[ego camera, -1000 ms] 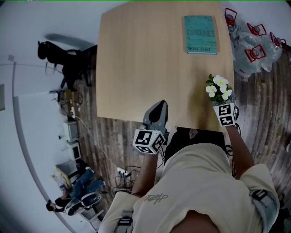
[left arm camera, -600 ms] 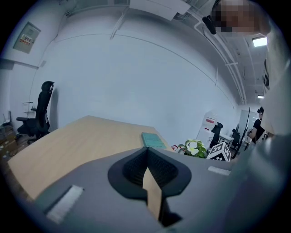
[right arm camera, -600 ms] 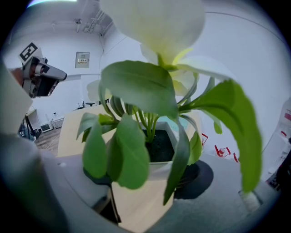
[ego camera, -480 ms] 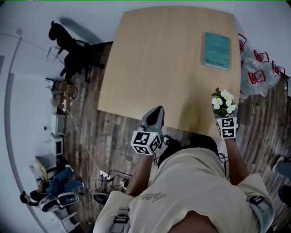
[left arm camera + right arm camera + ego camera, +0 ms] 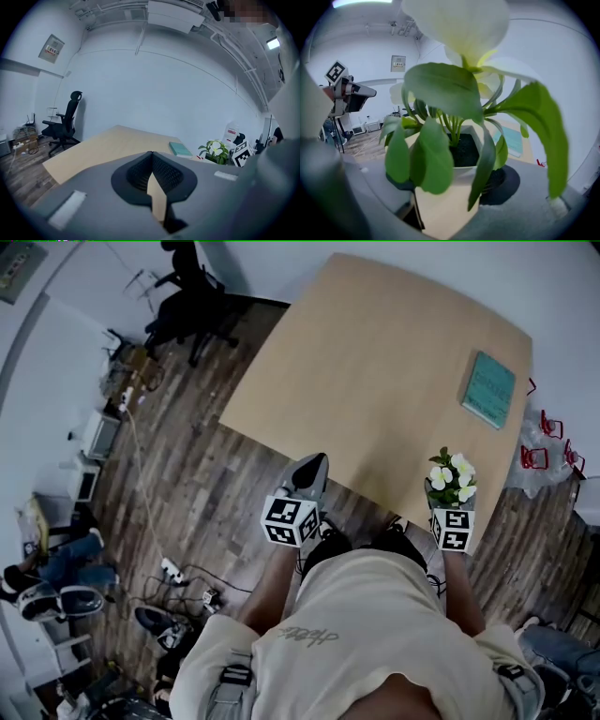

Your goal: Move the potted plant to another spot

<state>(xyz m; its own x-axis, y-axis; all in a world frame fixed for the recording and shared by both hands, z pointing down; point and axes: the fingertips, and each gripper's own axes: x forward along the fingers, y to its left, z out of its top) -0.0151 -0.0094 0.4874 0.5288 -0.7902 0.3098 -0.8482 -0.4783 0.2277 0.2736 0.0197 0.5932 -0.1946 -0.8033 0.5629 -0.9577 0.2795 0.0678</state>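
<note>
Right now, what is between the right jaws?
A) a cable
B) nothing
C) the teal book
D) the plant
D: in the right gripper view the plant fills the frame, with its white pot pressed between the jaws, while the book lies far off on the table.

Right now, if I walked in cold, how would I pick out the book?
Find the big light-wood table and look toward its far right corner. A thin teal book lies flat there, the only thing resting on the top; the white-flowered potted plant at the near edge is held in the right gripper.
</note>
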